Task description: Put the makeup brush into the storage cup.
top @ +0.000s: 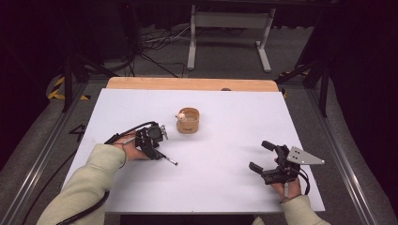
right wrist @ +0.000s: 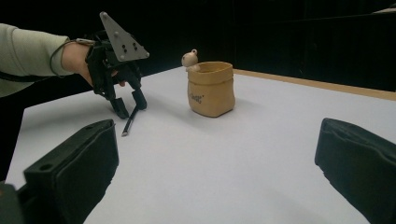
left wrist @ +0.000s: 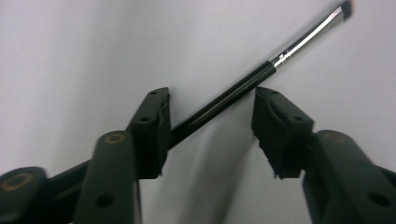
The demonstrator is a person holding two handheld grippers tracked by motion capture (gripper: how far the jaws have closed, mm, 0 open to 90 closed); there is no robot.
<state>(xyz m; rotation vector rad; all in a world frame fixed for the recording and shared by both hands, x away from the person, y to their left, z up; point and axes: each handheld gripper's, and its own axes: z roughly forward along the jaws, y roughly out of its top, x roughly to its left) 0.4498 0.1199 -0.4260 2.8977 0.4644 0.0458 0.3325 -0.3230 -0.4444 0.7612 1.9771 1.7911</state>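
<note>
The left hand-held gripper (left wrist: pixel 210 126) is straddling a slim black brush (left wrist: pixel 261 77) lying flat on the white bench (top: pixel 225 140), jaws part-spread, not yet pinching. Centring the handle between both pads should prevent rolling. The right hand-held gripper (top: pixel 266 160) is waiting, spread.

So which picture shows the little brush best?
The left gripper view: the brush lies close up between the jaws, handle and silver collar clear. The high view shows it tiny; the right gripper view shows a thin stick.
</note>
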